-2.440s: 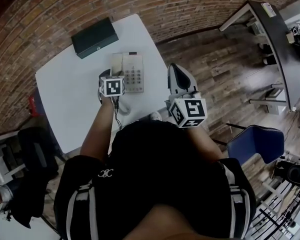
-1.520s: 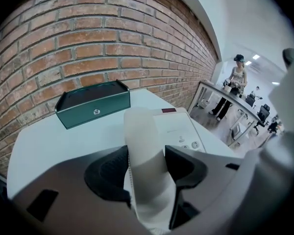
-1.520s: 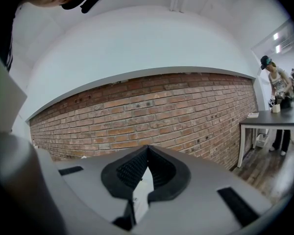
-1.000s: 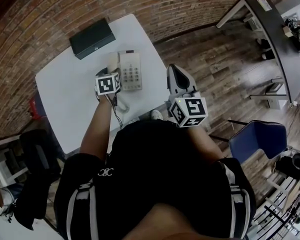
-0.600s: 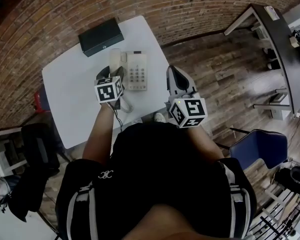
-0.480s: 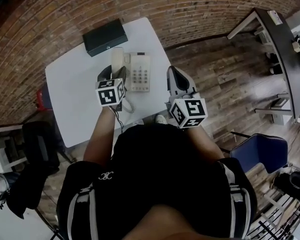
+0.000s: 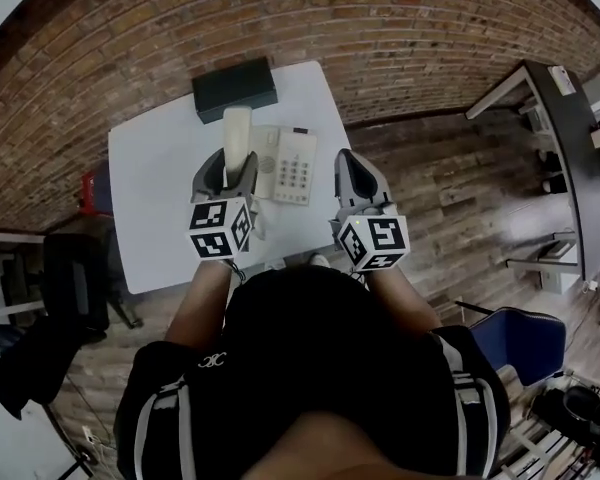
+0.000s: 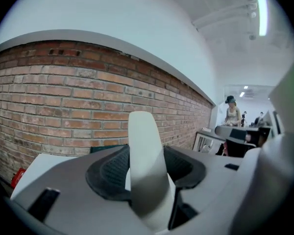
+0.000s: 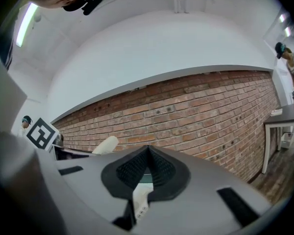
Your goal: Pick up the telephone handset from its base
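The cream telephone handset is lifted clear of its base and points up and away from me. My left gripper is shut on the handset's lower part; in the left gripper view the handset stands upright between the dark pads. The base with its keypad lies on the white table. A curled cord hangs near the table's front edge. My right gripper hovers to the right of the base with its jaws together and nothing held; its own view shows the handset at the left.
A black box sits at the table's far edge against the brick wall. Wooden floor lies to the right, with a dark desk and a blue chair. A black chair stands at the left.
My left gripper has raised the handset off the base, so it now stands up above the table. The right gripper has kept its place.
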Motion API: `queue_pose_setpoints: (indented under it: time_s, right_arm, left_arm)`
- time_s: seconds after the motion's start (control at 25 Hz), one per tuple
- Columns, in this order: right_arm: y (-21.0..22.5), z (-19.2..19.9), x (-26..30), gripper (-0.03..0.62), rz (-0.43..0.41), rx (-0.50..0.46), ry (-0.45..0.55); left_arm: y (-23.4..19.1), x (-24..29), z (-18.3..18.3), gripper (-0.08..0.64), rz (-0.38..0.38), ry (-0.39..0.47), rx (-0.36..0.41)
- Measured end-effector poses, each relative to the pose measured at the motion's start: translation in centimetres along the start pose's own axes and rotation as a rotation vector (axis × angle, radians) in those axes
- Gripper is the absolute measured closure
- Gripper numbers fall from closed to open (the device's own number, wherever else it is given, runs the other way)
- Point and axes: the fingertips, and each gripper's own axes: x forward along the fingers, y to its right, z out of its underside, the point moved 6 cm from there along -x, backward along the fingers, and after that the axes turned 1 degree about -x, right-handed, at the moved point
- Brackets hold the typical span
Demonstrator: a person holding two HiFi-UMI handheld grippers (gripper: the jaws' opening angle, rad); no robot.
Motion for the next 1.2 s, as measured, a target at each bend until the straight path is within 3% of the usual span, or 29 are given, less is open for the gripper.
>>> queue_pose_setpoints:
  time_s: [0.32, 0.68, 1.2]
  right_arm:
    - [-0.2, -0.2, 1.1, 0.595, 0.029, 0.02, 0.01]
    - [-1.5, 0.7, 2.0, 0.595, -0.018, 0.024, -0.032]
    - [-1.7, 0.8, 2.3, 0.595, -0.024, 0.011, -0.043]
  left_arm:
    - [0.2, -4.2, -1.7, 0.347, 0.002, 0.136, -0.028]
    - [-1.4, -4.8, -1.1, 0.347, -0.041, 0.122, -0.031]
    - [-0.8, -4.1, -1.2, 0.347, -0.004, 0.108, 0.014]
